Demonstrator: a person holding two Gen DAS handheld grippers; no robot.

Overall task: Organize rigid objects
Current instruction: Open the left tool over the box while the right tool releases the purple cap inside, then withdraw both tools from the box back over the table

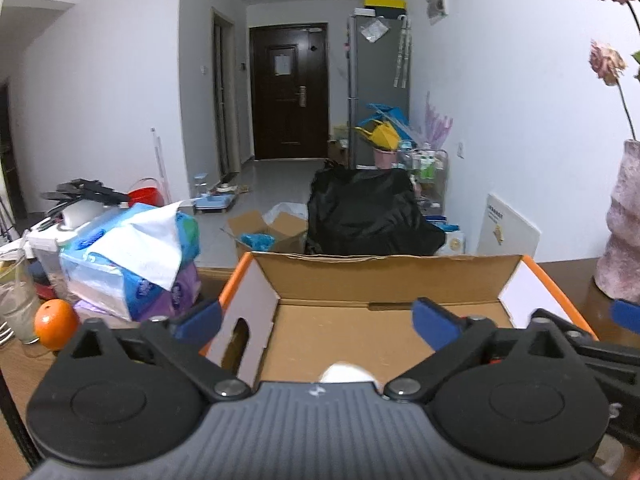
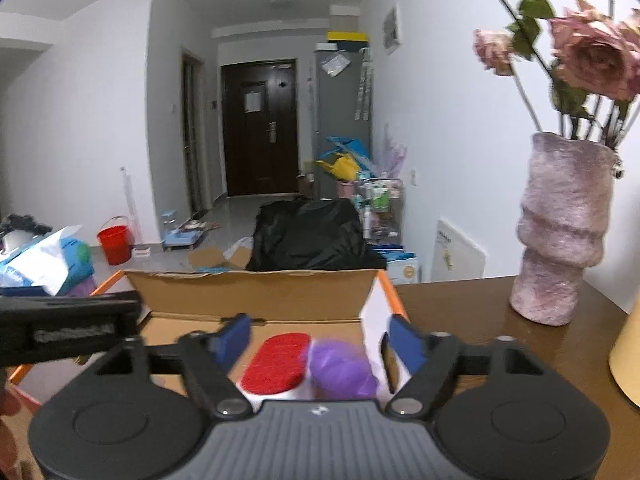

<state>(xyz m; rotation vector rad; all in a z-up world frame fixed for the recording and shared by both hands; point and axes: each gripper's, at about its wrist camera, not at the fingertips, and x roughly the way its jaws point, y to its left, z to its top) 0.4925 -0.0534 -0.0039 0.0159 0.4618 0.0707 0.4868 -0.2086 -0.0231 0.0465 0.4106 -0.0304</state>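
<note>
An open cardboard box (image 1: 384, 276) with orange edges stands on the brown table right in front of both grippers. My left gripper (image 1: 318, 320) hangs over the box with its blue pads spread wide and nothing between them; a white object (image 1: 344, 374) peeks out just below it. My right gripper (image 2: 320, 340) is open above the box's (image 2: 256, 288) right part. Inside the box, seen between its fingers, lie a red oval object (image 2: 276, 362) on white and a blurred purple object (image 2: 342, 368); neither pad touches them. The black body of the left gripper (image 2: 68, 328) shows at the left.
A pink vase (image 2: 560, 232) with dried roses stands on the table (image 2: 460, 304) to the right of the box. Tissue packs (image 1: 132, 256) and an orange (image 1: 56, 322) sit on the left. A yellow object (image 2: 628, 356) is at the far right edge.
</note>
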